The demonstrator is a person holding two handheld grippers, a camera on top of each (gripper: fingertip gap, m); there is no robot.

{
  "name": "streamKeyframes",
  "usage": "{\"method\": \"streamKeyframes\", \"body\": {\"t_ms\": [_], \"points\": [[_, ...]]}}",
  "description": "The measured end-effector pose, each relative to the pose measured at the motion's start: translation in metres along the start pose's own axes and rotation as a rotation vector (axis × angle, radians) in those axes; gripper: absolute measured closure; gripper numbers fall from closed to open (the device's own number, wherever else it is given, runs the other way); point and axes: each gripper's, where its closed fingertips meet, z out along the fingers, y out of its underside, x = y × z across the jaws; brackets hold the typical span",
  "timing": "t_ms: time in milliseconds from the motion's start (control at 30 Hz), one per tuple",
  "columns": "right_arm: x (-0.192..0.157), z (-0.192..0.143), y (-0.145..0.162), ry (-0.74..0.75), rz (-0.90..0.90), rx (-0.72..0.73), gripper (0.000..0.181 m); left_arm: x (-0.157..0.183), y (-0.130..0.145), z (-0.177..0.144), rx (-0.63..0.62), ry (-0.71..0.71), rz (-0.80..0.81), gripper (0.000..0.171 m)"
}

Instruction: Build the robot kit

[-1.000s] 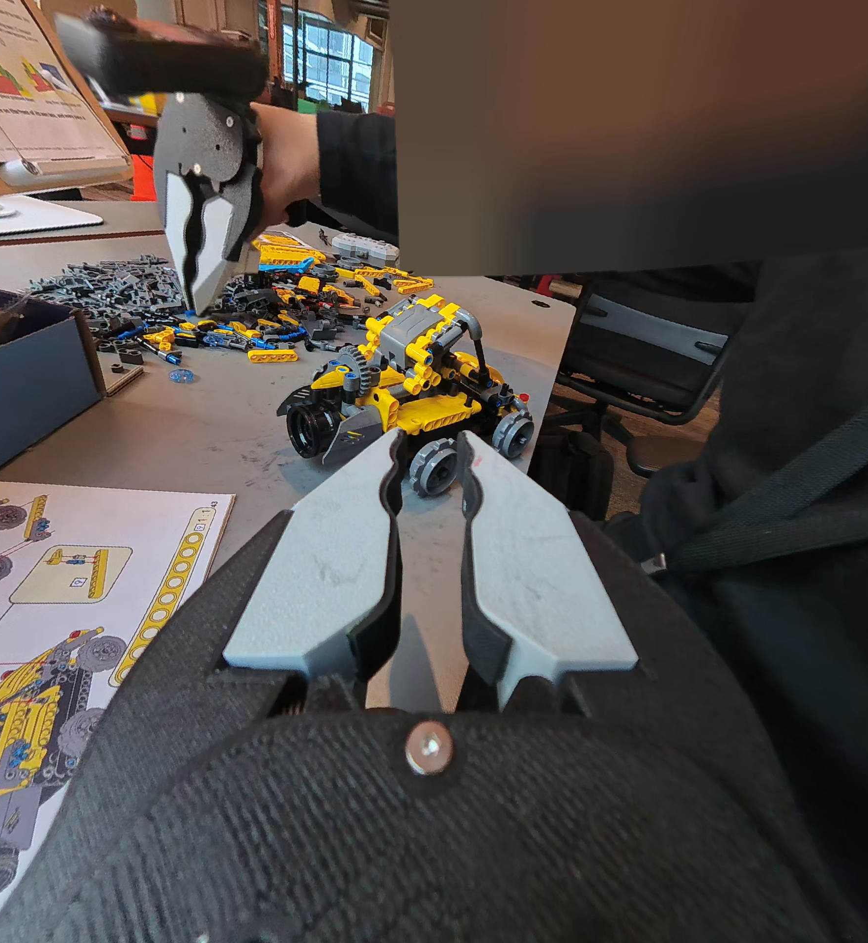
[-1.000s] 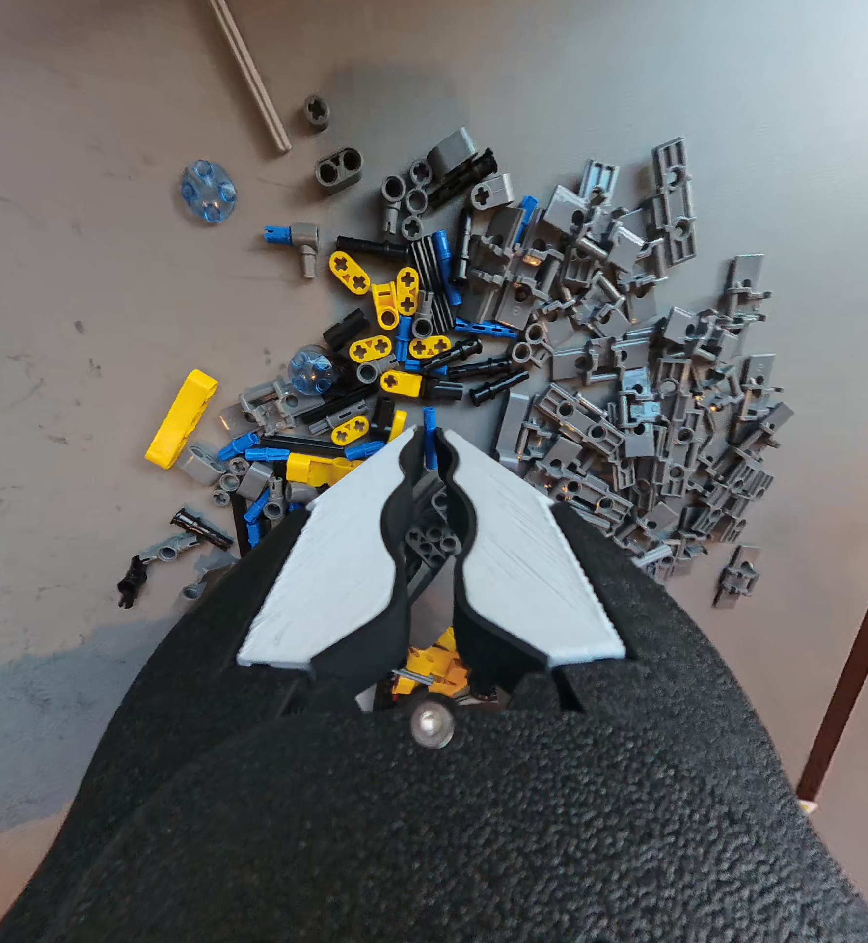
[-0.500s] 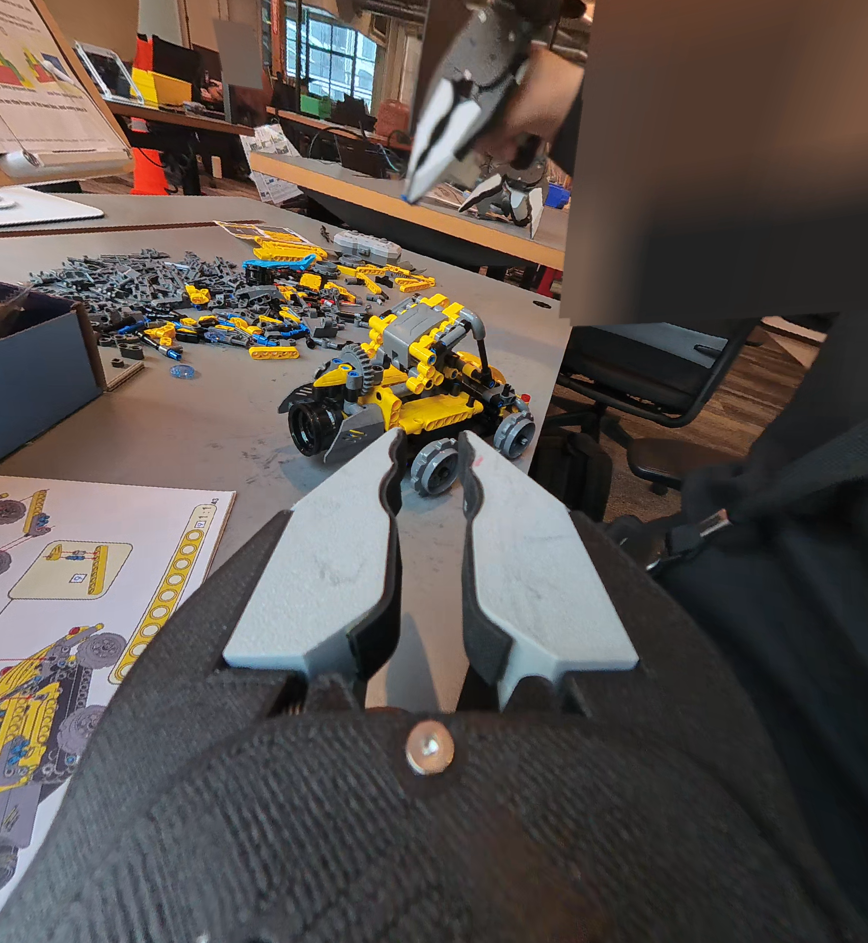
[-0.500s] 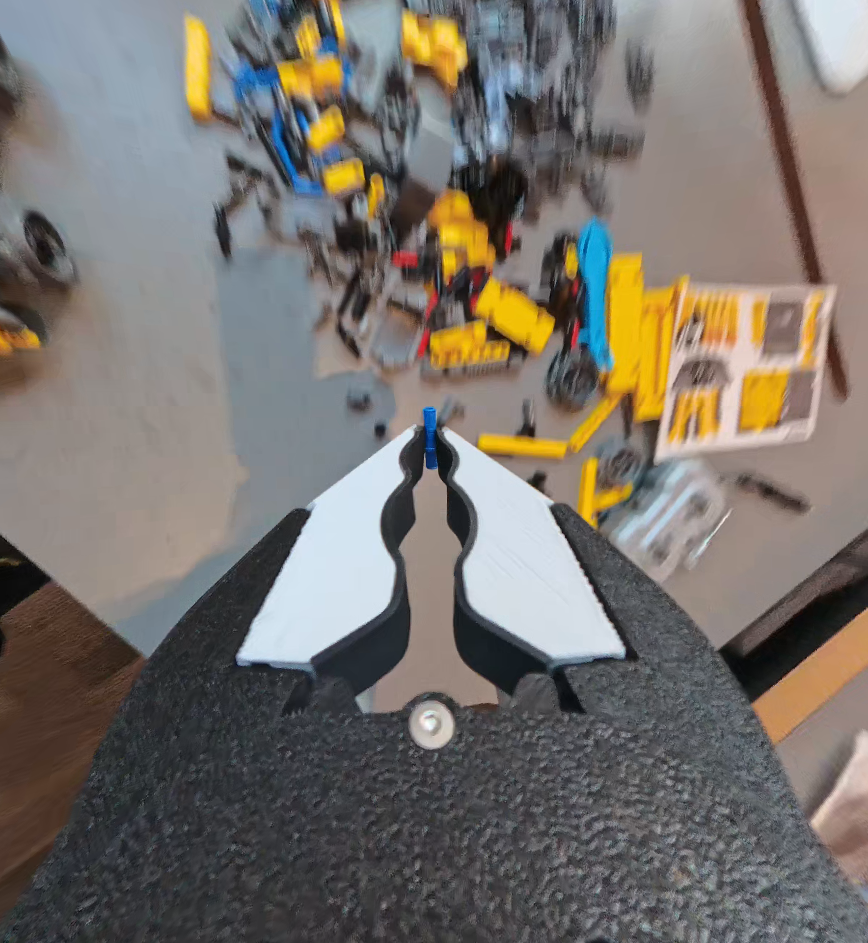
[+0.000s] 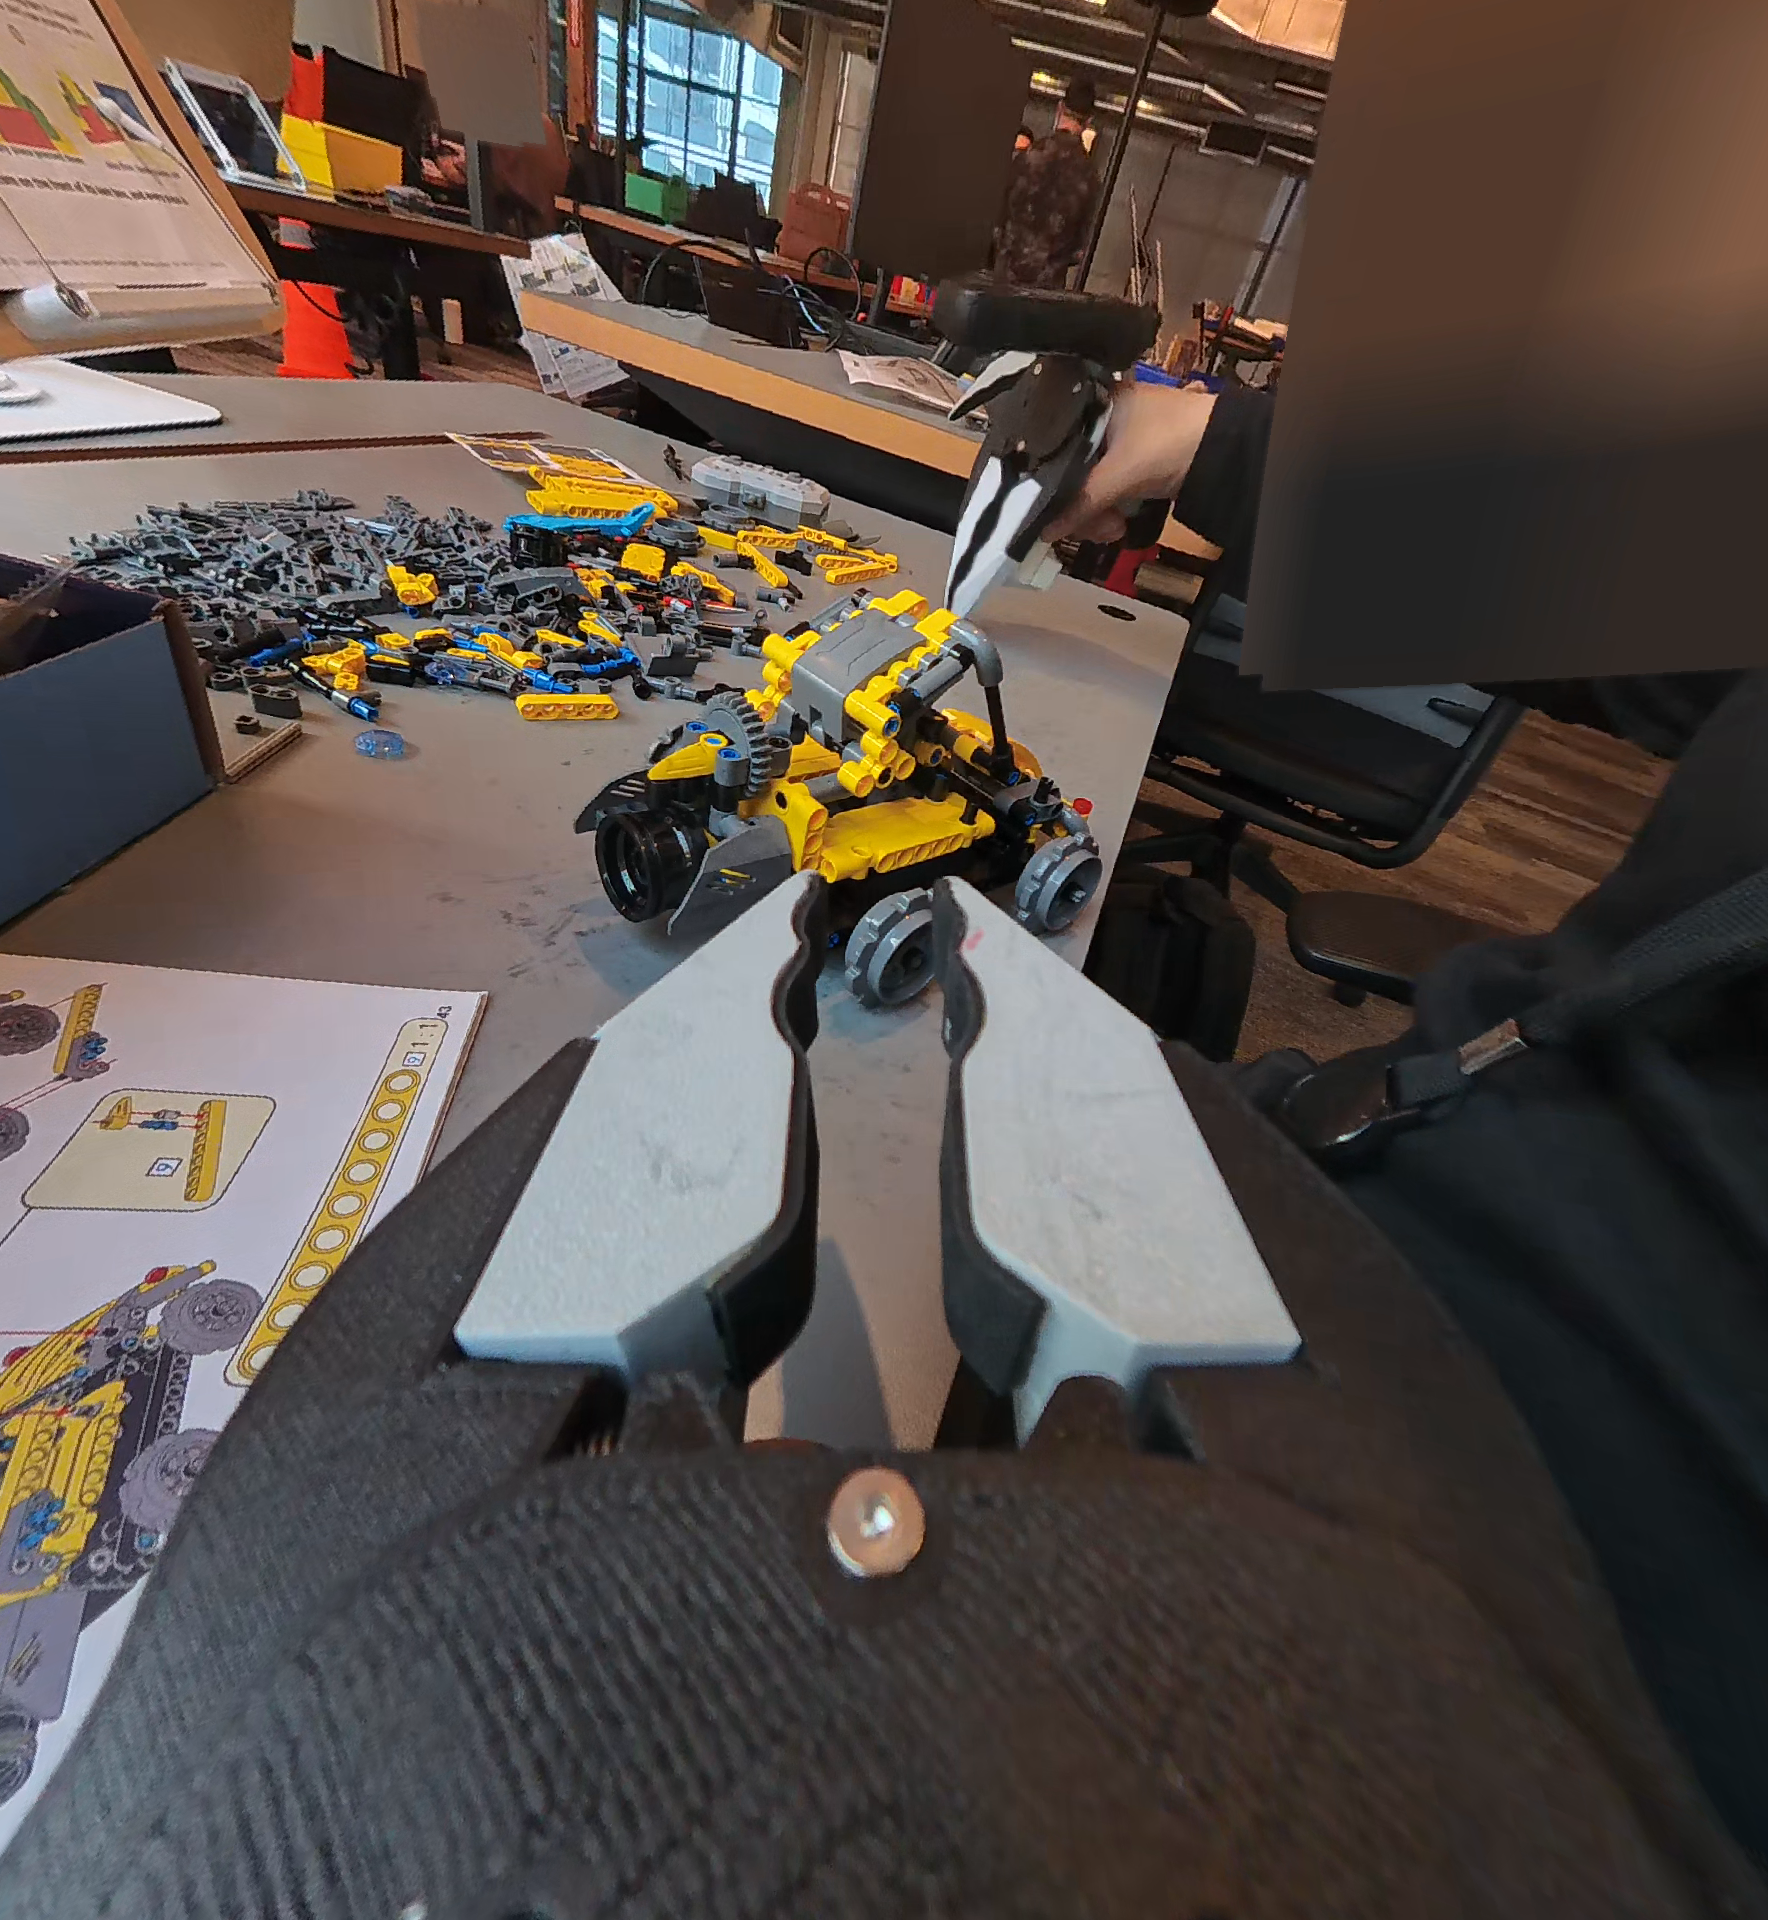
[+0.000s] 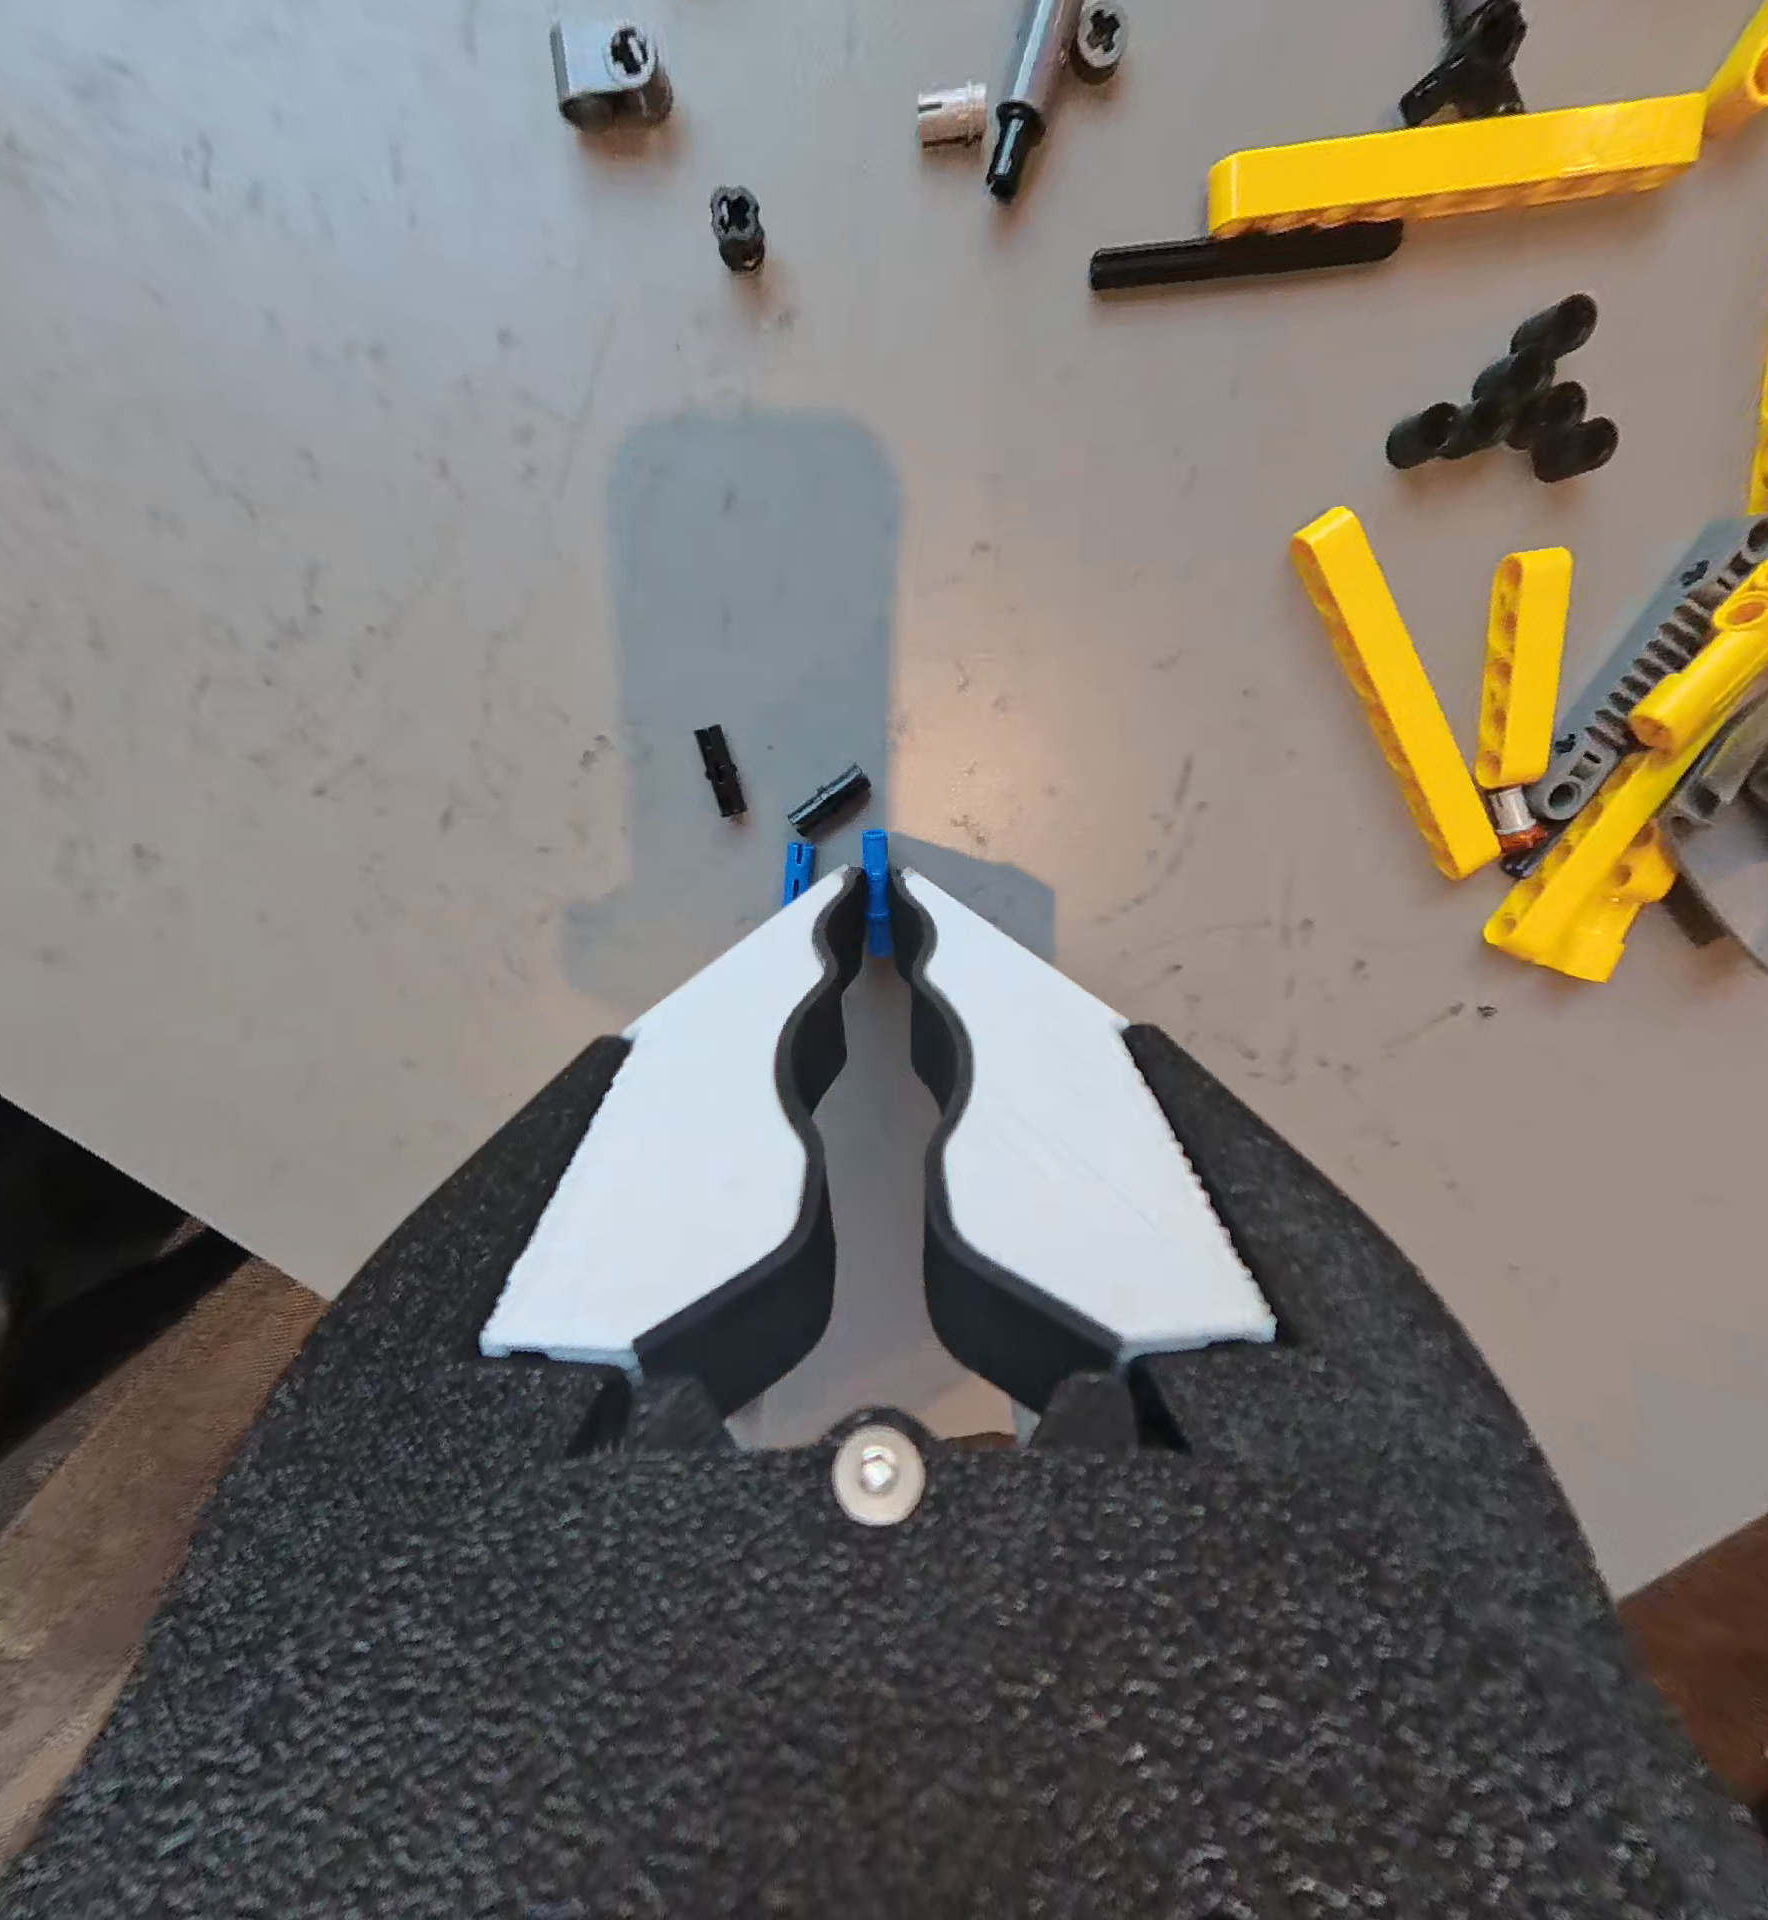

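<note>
Pale grey wavy-edged tongs on textured black housing, silver screw.

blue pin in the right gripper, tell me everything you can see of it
The blue pin is a small, slim peg that looks like plastic, with a collar near its tip. It is pinched lengthwise between the right gripper's fingers, its end poking past them. It hangs above the grey table, near a loose blue pin lying there.

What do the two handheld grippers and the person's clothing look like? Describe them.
Both the left gripper and right gripper have pale grey wedge-shaped fingers lined with wavy black pads, on textured black bodies with a silver screw. The person wears a black sleeve.
</note>
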Motion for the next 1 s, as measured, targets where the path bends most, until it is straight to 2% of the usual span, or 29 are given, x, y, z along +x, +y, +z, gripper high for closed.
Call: {"method": "streamKeyframes", "body": {"t_ms": [100,400,533,600,667,733,833,933,1000], "points": [[-0.003,-0.002,-0.004,-0.009,0.014,0.024,0.168,0.0,0.0,0.0,-0.001,0.0,0.003,0.154],[-0.003,-0.027,-0.015,0.035,0.032,0.102,0.165,0.003,0.0,-0.001,0.005,0.014,0.015,0.155],[-0.006,-0.061,-0.06,0.153,0.001,0.256,0.162,0.004,-0.001,-0.002,0.01,0.017,0.024,0.155],[-0.015,-0.075,-0.095,0.21,-0.005,0.385,0.162,0.005,-0.001,-0.002,0.01,0.017,0.027,0.155],[-0.037,-0.082,-0.131,0.198,-0.004,0.537,0.166,0.005,-0.001,-0.002,0.011,0.016,0.029,0.155],[-0.068,-0.076,-0.164,0.107,-0.002,0.658,0.178,0.005,-0.001,-0.002,0.01,0.015,0.03,0.155],[-0.099,-0.047,-0.196,0.037,0.002,0.737,0.181,0.005,-0.001,-0.002,0.011,0.013,0.033,0.155],[-0.122,-0.022,-0.214,0.038,0.008,0.834,0.181,0.005,0.0,-0.002,0.009,0.014,0.035,0.154],[-0.132,-0.001,-0.211,0.055,0.004,0.836,0.181,0.005,0.0,-0.002,0.008,0.015,0.034,0.154]]}}
